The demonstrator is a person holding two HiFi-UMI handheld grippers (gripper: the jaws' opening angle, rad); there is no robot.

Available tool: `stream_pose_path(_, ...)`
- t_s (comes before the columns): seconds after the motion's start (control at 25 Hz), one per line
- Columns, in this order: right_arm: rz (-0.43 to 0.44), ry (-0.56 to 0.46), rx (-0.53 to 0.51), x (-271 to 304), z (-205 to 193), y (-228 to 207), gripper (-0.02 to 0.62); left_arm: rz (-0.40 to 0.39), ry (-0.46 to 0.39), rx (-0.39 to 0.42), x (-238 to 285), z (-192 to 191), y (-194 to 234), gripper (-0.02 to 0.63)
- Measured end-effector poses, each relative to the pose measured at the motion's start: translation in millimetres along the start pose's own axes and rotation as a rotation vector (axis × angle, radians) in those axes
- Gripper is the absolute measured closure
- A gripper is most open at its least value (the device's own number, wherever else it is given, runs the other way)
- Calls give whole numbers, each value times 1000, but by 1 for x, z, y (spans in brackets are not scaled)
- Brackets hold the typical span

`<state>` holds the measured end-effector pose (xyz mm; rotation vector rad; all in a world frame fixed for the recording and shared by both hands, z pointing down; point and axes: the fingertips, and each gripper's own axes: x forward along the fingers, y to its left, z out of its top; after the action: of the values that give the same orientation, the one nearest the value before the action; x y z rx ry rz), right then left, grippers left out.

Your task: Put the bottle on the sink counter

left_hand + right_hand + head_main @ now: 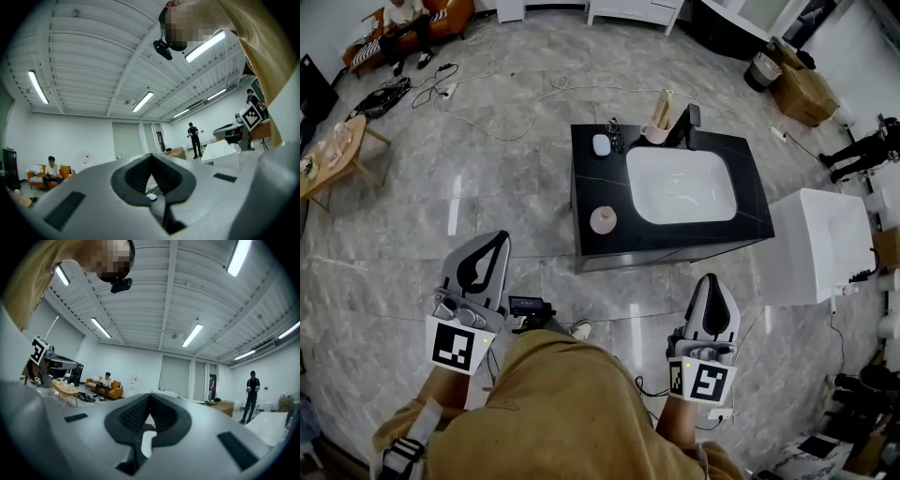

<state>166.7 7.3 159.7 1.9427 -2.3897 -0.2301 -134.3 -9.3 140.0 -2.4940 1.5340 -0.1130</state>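
1. The left gripper (492, 246) and right gripper (712, 286) are squeezed closed, holding nothing. Unopened, they would only bump things.
2. A small black thing (530, 307) on the floor by the feet could trip the person.
3. On the sink counter (748, 211), a tall pale thing (661, 111) beside the tap (686, 127) may be the bottle. A clumsy poke could tip it.

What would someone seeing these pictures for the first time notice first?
Most likely the black sink counter with its white rounded-rectangle basin, standing alone on the grey marble floor at the centre of the head view. Next come the two grey grippers at the bottom of that view, the left gripper and the right gripper, both shut and empty, either side of the person's mustard-yellow clothing.
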Motion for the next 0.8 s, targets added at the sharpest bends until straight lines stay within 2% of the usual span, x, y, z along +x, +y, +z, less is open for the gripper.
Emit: stream_pose_path(0.8, 41, 0, -5, -7, 1, 2, 591, 17, 0, -8, -9, 3, -7, 603)
